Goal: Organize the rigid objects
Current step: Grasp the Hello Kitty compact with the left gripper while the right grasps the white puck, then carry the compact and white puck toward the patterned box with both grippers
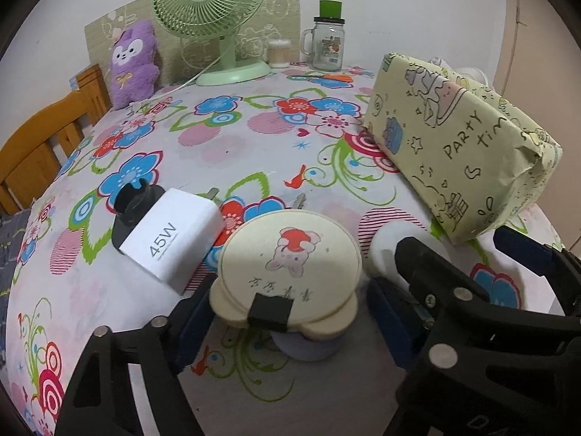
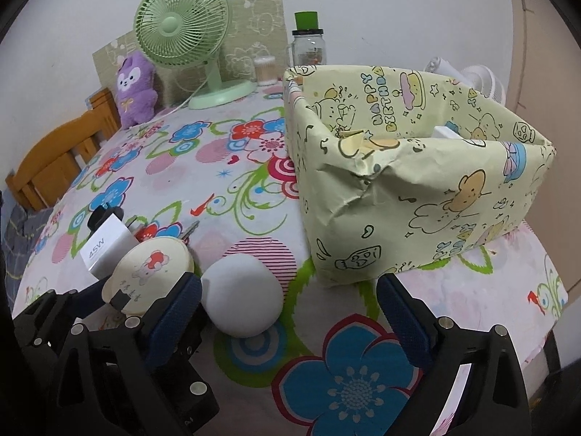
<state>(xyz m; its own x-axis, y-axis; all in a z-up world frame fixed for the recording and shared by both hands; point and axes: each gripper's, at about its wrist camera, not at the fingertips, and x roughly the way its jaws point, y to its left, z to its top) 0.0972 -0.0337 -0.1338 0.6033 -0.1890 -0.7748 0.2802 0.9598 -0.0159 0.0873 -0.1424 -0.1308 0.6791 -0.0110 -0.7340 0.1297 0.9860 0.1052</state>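
Left hand-held gripper (image 1: 287, 312) straddled the round cream case (image 1: 290, 265), fingers not clearly clamping; right hand-held gripper (image 2: 290, 305) hung open, white ball (image 2: 241, 296) by its left finger, box (image 2: 417, 181) beyond.

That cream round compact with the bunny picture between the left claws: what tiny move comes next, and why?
Probably finishing the squeeze: the left gripper straddles the cream round bunny compact, but I cannot tell whether its blue pads press yet. Then lift it toward the yellow paper-wrapped box.
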